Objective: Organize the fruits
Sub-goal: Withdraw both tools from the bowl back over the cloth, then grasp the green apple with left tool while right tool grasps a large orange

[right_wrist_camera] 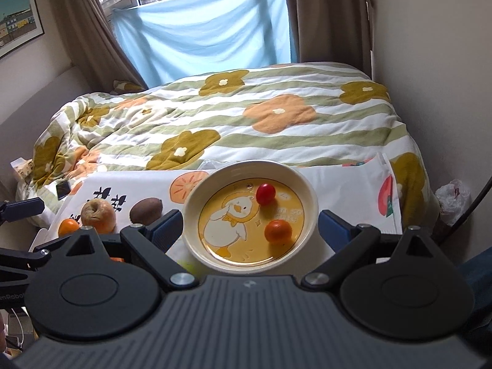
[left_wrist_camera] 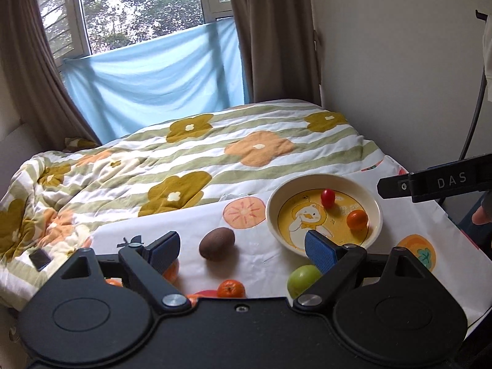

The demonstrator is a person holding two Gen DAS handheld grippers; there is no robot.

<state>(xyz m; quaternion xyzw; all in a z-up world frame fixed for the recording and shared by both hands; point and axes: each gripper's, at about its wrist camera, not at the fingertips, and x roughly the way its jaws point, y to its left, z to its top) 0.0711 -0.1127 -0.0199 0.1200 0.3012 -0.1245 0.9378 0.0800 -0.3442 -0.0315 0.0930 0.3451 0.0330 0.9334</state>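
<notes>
A cream bowl with a yellow duck picture [left_wrist_camera: 273,215] [right_wrist_camera: 190,203] stands on a white fruit-print cloth. In it lie a red cherry tomato [left_wrist_camera: 327,197] [right_wrist_camera: 265,194] and a small orange [left_wrist_camera: 357,219] [right_wrist_camera: 278,231]. A brown kiwi [left_wrist_camera: 216,243] [right_wrist_camera: 146,210], a small mandarin [left_wrist_camera: 230,288], a green fruit [left_wrist_camera: 303,279] and a wrinkled apple [right_wrist_camera: 98,214] lie on the cloth left of the bowl. My left gripper [left_wrist_camera: 243,250] is open and empty above the kiwi. My right gripper [right_wrist_camera: 250,230] is open and empty, its jaws either side of the bowl.
The cloth [left_wrist_camera: 184,224] covers a small table against a bed with a flower-striped quilt [left_wrist_camera: 215,153]. A dark phone [left_wrist_camera: 39,259] lies on the quilt at left. Another orange [right_wrist_camera: 68,226] sits beside the apple. A wall is at right, curtains and window behind.
</notes>
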